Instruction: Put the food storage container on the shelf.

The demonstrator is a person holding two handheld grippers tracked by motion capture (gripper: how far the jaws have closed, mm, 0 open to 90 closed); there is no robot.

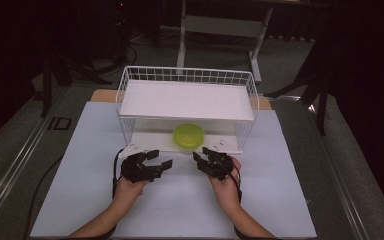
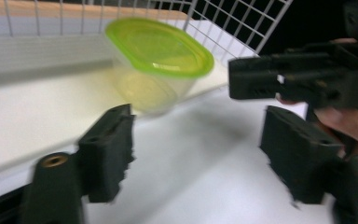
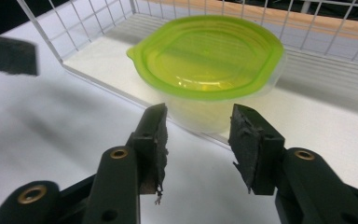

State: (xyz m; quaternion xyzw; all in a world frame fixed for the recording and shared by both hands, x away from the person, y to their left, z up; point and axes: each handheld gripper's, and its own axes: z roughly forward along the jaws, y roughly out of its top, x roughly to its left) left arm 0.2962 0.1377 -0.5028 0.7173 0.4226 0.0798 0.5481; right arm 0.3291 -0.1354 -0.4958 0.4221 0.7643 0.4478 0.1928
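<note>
I can read no brand, label or writing on the clear container [image 1: 189,136] with its lime-green lid [image 3: 208,54], which sits on the lower shelf of the white wire rack [image 1: 187,75], at that shelf's front edge. My left gripper [image 1: 161,160] and right gripper [image 1: 201,156] both hover with jaws apart and empty just in front of the rack, one to each side of the container and close to it without touching. Everything stands on a white sheet [image 1: 80,165] over a wooden table top [image 1: 102,95], in a dark room with grey flooring [image 1: 10,145] and a white table frame [image 1: 220,25] behind.
</note>
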